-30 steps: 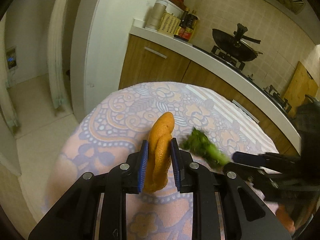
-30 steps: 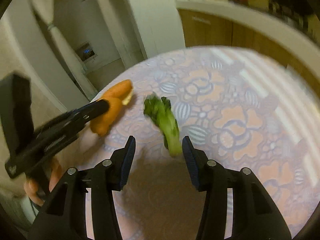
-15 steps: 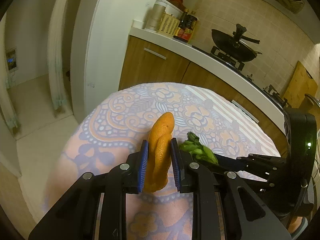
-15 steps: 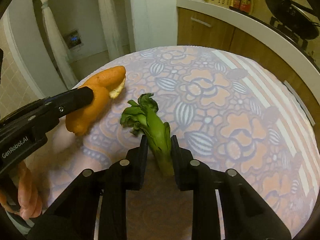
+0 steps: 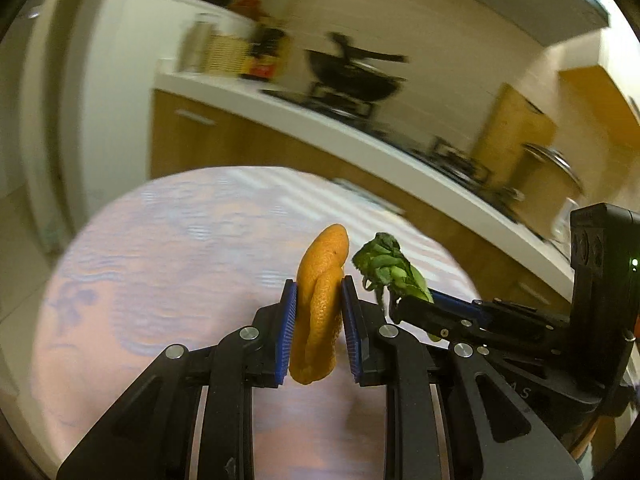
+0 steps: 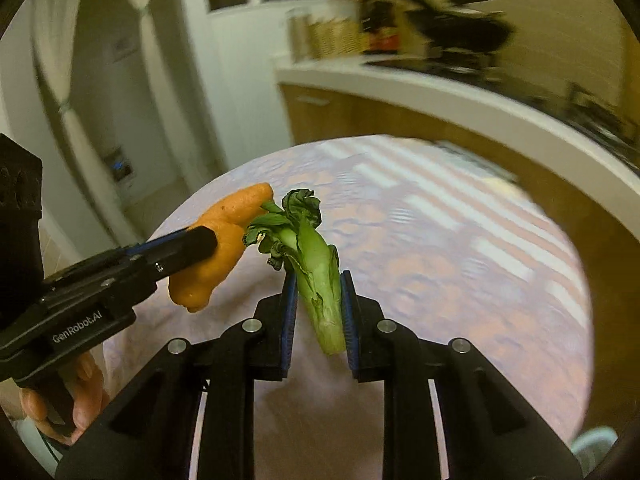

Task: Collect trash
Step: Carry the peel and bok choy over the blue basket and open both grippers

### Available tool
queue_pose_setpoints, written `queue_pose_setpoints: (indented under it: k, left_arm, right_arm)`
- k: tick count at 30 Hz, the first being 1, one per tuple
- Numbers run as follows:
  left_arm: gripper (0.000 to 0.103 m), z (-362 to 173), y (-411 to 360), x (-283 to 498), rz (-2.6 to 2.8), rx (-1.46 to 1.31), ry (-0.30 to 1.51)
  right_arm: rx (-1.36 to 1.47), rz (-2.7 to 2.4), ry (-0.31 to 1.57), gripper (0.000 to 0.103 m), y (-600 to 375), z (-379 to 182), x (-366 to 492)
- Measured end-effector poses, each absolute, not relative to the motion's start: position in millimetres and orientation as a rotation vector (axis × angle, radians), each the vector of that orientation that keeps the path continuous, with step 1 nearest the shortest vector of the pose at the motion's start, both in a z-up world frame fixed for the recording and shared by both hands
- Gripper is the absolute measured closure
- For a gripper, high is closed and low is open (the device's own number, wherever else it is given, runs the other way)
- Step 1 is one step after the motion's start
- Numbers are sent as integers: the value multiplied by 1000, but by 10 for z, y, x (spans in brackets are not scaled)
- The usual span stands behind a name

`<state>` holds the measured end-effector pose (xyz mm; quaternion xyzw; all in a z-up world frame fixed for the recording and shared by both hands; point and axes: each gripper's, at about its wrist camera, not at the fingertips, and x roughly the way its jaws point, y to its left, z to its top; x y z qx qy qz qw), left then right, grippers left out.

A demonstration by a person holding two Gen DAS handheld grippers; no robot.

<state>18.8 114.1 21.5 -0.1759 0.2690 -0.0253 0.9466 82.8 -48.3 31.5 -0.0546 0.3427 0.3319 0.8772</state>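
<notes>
An orange peel stands pinched between the blue pads of my left gripper, lifted off the round table. My right gripper is shut on the pale stem of a wilted green vegetable, also held above the table. In the left wrist view the vegetable and the right gripper sit just right of the peel. In the right wrist view the peel and the left gripper hang just left of the vegetable, with a hand on its handle.
The table carries a pink and purple floral cloth. Behind it runs a white kitchen counter on wooden cabinets, with a black wok, a stove, bottles and a basket. A doorway and tiled floor lie at the left.
My right gripper closed on the vegetable stem and lifted it off the table. Both grippers rose together, and the view swung up toward the counter, now blurred.
</notes>
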Motion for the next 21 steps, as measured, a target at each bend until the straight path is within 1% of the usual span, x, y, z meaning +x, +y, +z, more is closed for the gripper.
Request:
queue_pose_setpoints:
  k: [6, 13, 21]
  left_arm:
    - [82, 330, 413, 244, -211, -304, 565]
    - [82, 404, -423, 315, -386, -251, 598]
    - [82, 336, -1296, 364, -527, -178, 656]
  right_arm:
    - [21, 542, 680, 85, -1488, 469, 607]
    - [66, 318, 644, 85, -2488, 485, 296]
    - [91, 129, 661, 85, -3286, 252, -13]
